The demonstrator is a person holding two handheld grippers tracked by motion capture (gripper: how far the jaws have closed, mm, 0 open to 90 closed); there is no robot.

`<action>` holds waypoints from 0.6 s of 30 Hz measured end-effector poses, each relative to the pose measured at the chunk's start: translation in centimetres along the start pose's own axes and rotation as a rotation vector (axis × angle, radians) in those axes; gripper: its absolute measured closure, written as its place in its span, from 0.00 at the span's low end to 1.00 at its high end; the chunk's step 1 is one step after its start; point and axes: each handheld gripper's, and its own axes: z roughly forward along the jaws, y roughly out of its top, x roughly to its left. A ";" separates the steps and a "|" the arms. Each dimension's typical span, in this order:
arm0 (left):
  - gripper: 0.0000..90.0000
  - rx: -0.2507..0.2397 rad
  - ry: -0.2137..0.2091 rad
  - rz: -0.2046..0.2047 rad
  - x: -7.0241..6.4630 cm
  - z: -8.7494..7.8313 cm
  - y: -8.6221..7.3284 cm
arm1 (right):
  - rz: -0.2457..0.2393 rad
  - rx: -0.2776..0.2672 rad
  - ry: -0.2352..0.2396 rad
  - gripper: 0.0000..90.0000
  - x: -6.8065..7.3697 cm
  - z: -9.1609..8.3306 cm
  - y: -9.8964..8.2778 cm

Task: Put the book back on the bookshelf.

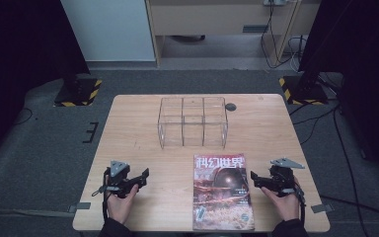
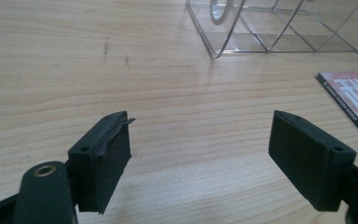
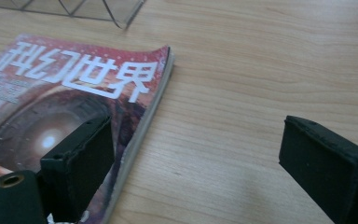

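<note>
We see magazine (image 1: 223,191) flat on counter (image 1: 128,128); our left fingers (image 2: 107,154) wide open, empty; right fingers (image 3: 81,158) wide open beside magazine edge

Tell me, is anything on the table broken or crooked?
One small thing: the left gripper has a pad whose top edge is frayed and peeling. The magazine lies flat and the clear organizer stands upright.
</note>
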 end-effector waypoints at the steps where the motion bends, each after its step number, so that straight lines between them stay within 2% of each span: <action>1: 0.21 -0.001 -0.005 0.007 -0.3 0.0 0.1 | -0.002 -0.003 0.004 0.12 0.1 0.0 0.1; 8: 0.19 -0.006 -0.026 0.045 -2.0 0.1 0.5 | -0.017 -0.019 0.021 0.12 0.9 -0.2 0.9; 18: 0.19 0.016 -0.069 0.080 -4.9 1.1 1.3 | -0.020 -0.039 0.040 0.12 1.6 -0.3 1.5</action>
